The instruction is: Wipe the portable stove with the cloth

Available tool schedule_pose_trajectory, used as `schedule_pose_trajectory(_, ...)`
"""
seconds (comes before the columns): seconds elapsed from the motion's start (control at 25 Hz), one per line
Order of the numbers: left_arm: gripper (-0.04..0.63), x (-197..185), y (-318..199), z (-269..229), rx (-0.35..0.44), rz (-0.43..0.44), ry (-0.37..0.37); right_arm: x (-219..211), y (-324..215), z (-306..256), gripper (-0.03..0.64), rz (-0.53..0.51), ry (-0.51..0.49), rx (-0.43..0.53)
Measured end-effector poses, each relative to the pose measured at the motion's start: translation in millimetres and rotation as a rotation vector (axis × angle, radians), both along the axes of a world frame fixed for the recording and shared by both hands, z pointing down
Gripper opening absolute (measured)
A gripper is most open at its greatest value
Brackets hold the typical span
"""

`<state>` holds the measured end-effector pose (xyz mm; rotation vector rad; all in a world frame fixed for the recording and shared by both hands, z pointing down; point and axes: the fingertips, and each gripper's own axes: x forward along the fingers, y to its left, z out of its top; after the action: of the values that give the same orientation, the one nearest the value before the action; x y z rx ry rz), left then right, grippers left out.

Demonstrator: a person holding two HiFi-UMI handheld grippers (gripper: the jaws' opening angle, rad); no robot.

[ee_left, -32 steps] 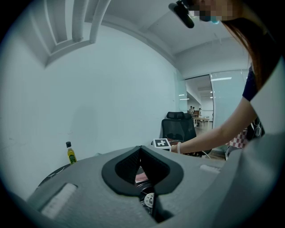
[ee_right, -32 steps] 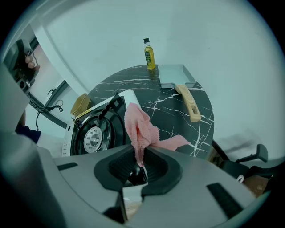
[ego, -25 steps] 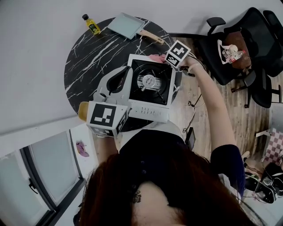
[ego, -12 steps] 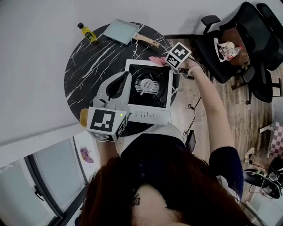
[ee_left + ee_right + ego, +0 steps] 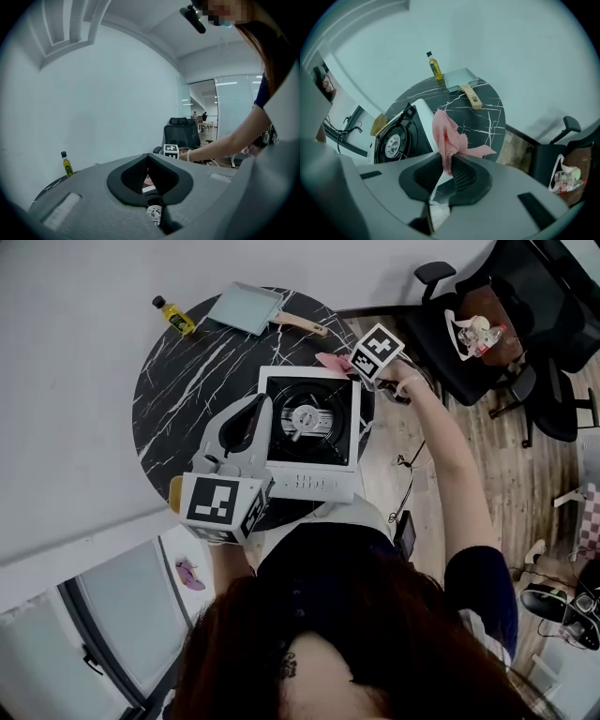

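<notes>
Round black marble surface (image 5: 178, 381), white veins, wooden floor around. Nearest person: left tongs (image 5: 149, 158) closed tip to tip, nothing between, over left edge of portable stove (image 5: 309, 427); contact unclear. Stove white-framed, black burner in middle, control panel toward person. At stove's far right corner: right tongs (image 5: 449, 161) clamped on pink cloth (image 5: 446, 133), cloth bunched, sticking out past tips. Farther back: square pan (image 5: 246, 307) with wooden handle, small oil bottle (image 5: 174, 317) near it. Beyond surface: black office chair (image 5: 459, 334).
</notes>
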<state>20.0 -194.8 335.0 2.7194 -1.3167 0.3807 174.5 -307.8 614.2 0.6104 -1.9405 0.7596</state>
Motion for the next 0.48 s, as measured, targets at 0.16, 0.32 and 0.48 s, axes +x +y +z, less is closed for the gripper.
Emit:
schedule_pose_trajectory(0.16, 0.012, 3.1, 0.3, 0.3, 0.001, 0.003, 0.002, 8.0, 5.1, -0.6, 0.058, 0.031, -0.031, 0.015)
schedule_pose_trajectory(0.32, 0.012, 11.5, 2.3, 1.2, 0.0, 0.023, 0.001, 18.2, 13.0, -1.7, 0.058, 0.061, -0.039, 0.034)
schedule_pose_trajectory(0.48, 0.012, 18.9, 3.0, 0.9, 0.002, 0.041, 0.004, 26.1, 22.4, 0.3, 0.058, 0.113, -0.048, 0.03)
